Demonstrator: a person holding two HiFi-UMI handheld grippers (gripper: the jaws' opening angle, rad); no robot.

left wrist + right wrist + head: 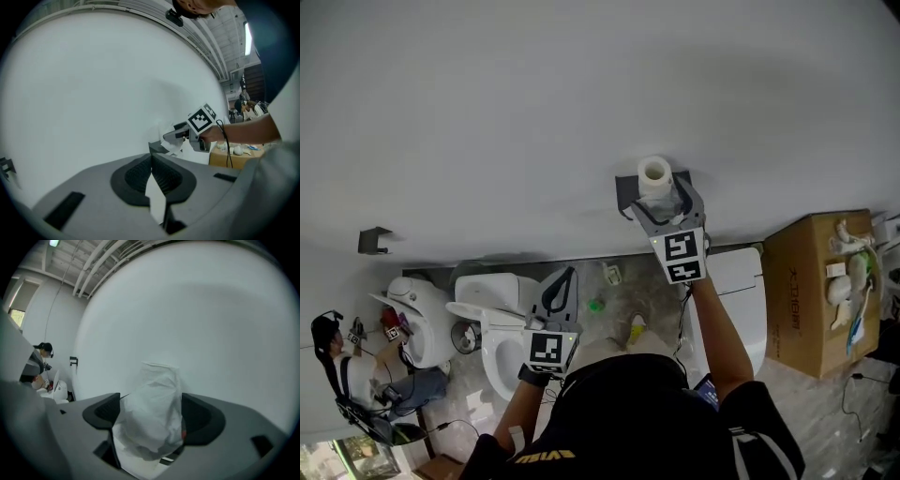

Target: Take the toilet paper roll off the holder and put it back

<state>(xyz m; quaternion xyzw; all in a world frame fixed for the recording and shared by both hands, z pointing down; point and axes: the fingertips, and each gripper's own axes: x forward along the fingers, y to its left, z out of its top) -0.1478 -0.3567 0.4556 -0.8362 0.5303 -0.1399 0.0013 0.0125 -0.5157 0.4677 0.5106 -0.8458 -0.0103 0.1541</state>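
Your left tool point(151, 159) hung clear of the wall point(487, 112), jaws pressed together on nothing. Further right, the toilet paper roll point(654, 174) sat at the holder point(625, 190) with your right tool point(664, 202) spread wide around it, not really squeezing, so I'd guess it was either not off yet or already back. Roll and jaws hid the holder's arm, so I couldn't tell if it was seated.

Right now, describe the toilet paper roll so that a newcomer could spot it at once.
On the big white wall, find the dark holder up and left of the cardboard box. The toilet paper roll sits at it between the right tool's parted jaws. It is white with its hollow core showing, while the small holder far left is bare.
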